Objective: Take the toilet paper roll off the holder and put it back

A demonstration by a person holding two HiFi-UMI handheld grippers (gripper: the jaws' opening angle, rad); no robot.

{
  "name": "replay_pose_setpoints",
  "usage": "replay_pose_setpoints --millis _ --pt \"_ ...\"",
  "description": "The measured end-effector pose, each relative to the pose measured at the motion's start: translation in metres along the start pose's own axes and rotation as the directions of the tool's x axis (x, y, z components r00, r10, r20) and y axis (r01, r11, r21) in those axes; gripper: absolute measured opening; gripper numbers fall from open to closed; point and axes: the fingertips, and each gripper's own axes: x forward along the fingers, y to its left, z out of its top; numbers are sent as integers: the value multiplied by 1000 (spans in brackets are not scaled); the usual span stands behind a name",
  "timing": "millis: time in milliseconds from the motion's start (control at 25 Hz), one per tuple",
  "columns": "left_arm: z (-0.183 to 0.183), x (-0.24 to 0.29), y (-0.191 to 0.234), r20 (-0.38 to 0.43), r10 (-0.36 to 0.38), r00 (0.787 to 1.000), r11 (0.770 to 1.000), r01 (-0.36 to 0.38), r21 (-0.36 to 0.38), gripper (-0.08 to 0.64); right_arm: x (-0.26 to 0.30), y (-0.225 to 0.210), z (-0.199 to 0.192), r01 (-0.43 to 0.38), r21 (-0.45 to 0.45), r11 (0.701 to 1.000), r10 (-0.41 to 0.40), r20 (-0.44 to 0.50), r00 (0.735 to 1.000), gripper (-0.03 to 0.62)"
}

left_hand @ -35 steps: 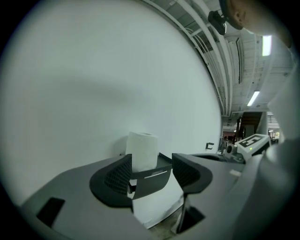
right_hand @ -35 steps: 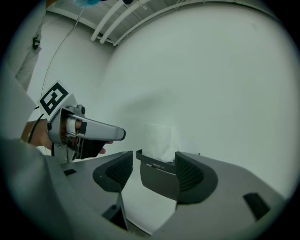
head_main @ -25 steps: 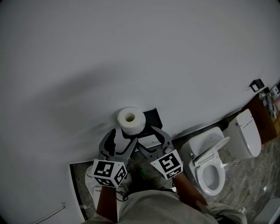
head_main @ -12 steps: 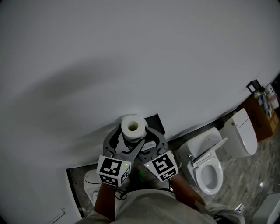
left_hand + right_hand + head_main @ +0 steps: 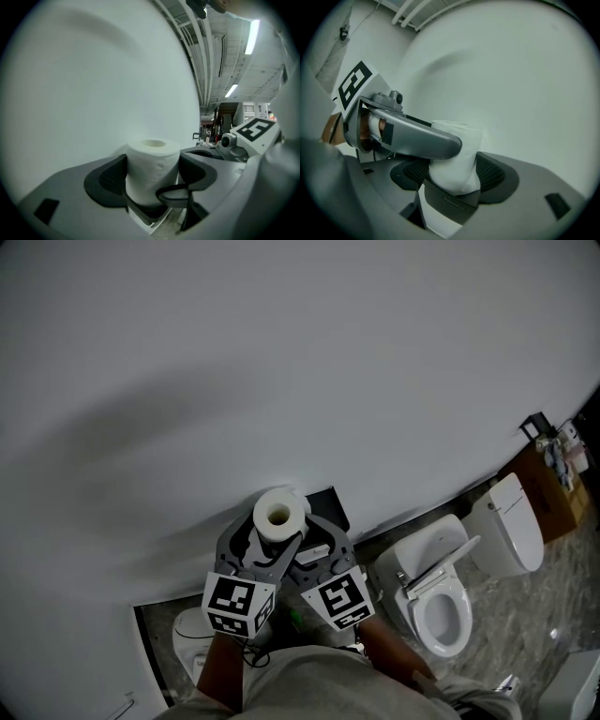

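Our left tongs [image 5: 152, 174] and right tongs [image 5: 454, 176], crossed, have just been closing and each pinch the upright toilet paper roll [image 5: 278, 514]. Beneath the roll, the holder [image 5: 449, 202] is mostly hidden. Behind the roll stands the wall [image 5: 281, 352].

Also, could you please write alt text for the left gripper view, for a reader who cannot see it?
An upright white toilet paper roll is gripped between the jaws of the left gripper, which have just been closing on it. The right gripper, its jaws likewise just closing round the roll, reaches in from the right; a white wall stands behind.
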Motion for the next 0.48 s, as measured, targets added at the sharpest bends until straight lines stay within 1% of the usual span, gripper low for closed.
replay_pose_setpoints --millis 120,240,360,480 --pt "0 -4 0 15 -2 1000 1000 2 -10 353 -2 3 2 7 -16 1000 -7 15 1000 311" --pt "4 -11 -5 24 9 1000 999 -10 38 351 -7 7 5 14 -39 999 -13 27 1000 310" --pt "11 -14 -17 45 21 999 996 -25 89 351 -18 4 12 24 -81 996 -20 48 999 307" --pt "20 -22 -28 81 21 997 995 -29 97 351 -31 6 22 35 -97 995 -27 89 996 304"
